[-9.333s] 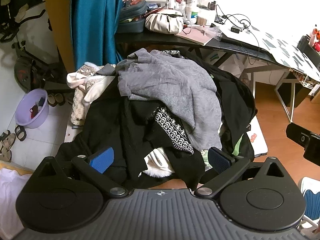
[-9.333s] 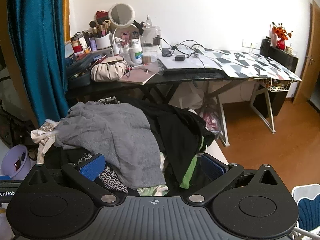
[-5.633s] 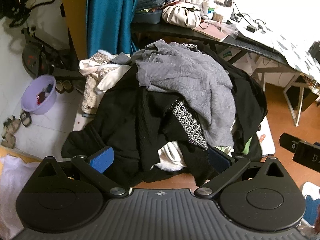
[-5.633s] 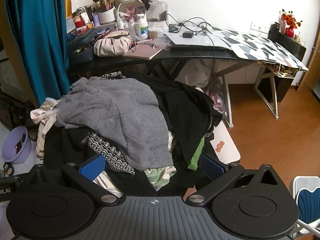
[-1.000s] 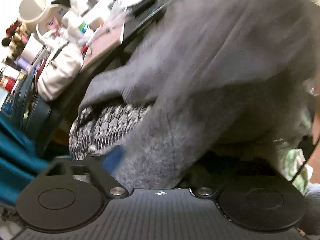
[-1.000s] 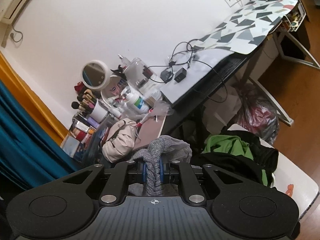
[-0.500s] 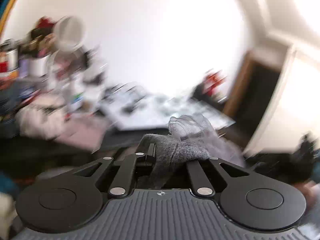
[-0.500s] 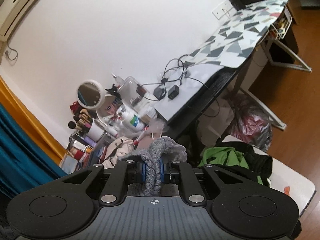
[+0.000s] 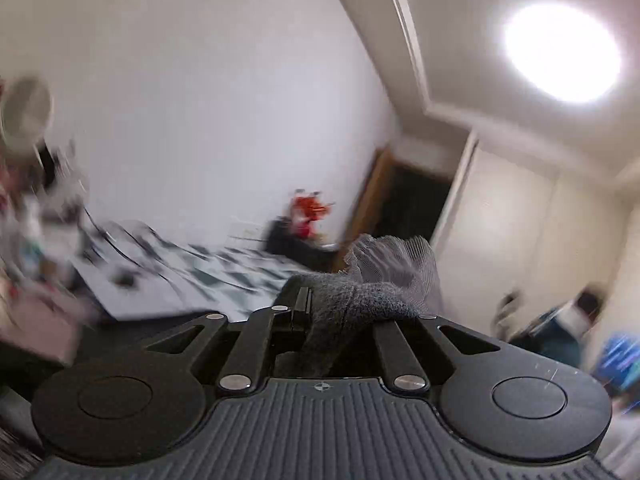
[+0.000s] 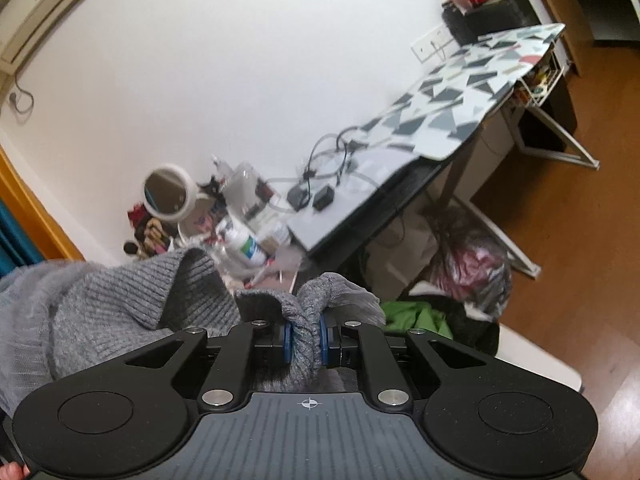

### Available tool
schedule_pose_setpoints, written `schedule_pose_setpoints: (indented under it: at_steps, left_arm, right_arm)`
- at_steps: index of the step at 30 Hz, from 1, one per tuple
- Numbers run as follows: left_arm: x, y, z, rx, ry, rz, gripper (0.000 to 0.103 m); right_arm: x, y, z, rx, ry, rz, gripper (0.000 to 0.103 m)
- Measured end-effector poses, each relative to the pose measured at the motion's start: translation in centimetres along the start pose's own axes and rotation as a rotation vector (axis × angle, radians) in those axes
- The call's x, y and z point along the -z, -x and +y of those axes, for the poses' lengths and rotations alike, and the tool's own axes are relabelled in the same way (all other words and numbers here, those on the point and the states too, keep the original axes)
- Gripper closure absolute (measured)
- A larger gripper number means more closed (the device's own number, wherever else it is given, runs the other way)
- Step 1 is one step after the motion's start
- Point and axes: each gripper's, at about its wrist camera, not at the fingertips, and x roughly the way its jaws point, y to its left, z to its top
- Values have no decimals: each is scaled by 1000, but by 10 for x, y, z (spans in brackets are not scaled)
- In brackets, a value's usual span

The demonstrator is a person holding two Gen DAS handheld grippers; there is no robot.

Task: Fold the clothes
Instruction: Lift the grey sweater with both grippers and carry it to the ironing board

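Two claws clamped | left claw (image 9: pixel 320 312): nearly closed on grey sweater (image 9: pixel 352 300), fabric bunched over its right finger | right claw (image 10: pixel 306 338): blue pads pinch sweater fold | sweater held aloft before cluttered worktop (image 10: pixel 360 200)

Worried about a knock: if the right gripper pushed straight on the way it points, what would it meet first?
Probably the cluttered desk: bottles and cables lie just past the grey sweater that the right gripper clamps. Depth is unclear.

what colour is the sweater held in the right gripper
Grey, a ribbed knit sweater; it shows best in the right wrist view.
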Motion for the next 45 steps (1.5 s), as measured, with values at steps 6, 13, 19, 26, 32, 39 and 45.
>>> schedule_pose_setpoints:
  at_steps: [6, 13, 19, 26, 32, 39, 45]
  left_arm:
    - [2, -76, -30, -95, 8, 47, 94]
    - [3, -227, -123, -201, -53, 73, 94]
    - [-4, -321, -185, -241, -64, 86, 94]
    - [10, -409, -226, -189, -77, 139, 94]
    - [22, -466, -246, -111, -98, 161, 94]
    - [25, -525, -232, -53, -95, 179, 94]
    - [20, -574, -190, 0, -24, 173, 94]
  right_arm:
    - [-69, -4, -61, -54, 6, -61, 92]
    - [-197, 8, -175, -68, 87, -76, 91]
    - [-311, 50, -250, -49, 178, -200, 91]
    - [-367, 89, -326, 2, 90, -322, 90]
    - [-399, 121, -385, 72, 22, -385, 90]
    - [-437, 94, -419, 110, 7, -417, 90]
    - [-464, 32, -424, 139, -8, -380, 90]
